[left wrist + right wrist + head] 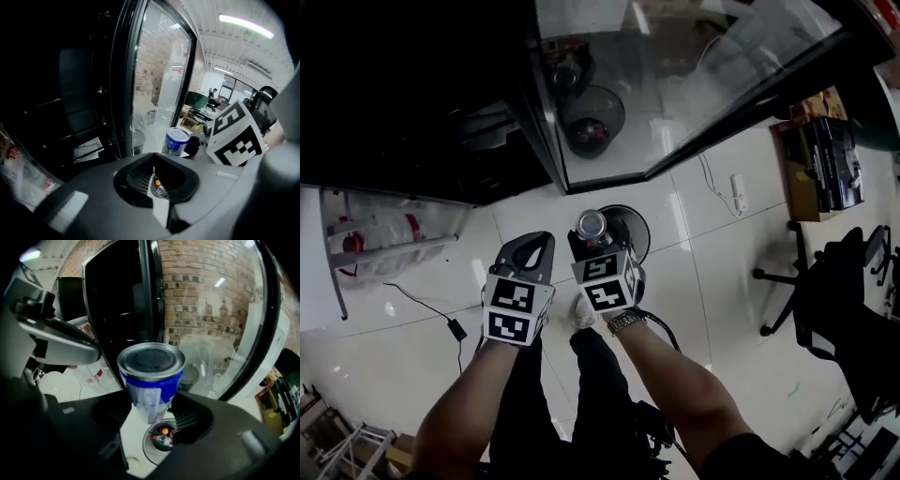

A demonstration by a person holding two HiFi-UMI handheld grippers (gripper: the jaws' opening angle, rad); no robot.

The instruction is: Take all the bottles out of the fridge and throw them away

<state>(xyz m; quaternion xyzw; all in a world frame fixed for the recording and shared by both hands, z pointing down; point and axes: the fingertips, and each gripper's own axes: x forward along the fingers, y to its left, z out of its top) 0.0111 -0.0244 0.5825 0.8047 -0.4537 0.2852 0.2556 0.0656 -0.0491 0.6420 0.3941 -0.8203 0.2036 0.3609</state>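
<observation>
My right gripper [598, 242] is shut on a blue and white can [592, 224] with a silver top, held upright. In the right gripper view the can [151, 380] sits between the jaws, and straight below it a round black bin [161, 437] shows bottles with orange and red caps. The same bin [630, 228] stands on the white floor under the can in the head view. My left gripper [539, 240] hangs beside it to the left, its jaws together and empty. In the left gripper view [154, 183] the can [176, 140] shows to the right.
The dark fridge [412, 94] stands ahead with its glass door [694, 66] swung open to the right. A second bin [592, 120] shows through the glass. A clear bag of bottles [384, 234] lies left. An office chair [834, 281] and a power strip [737, 192] are right.
</observation>
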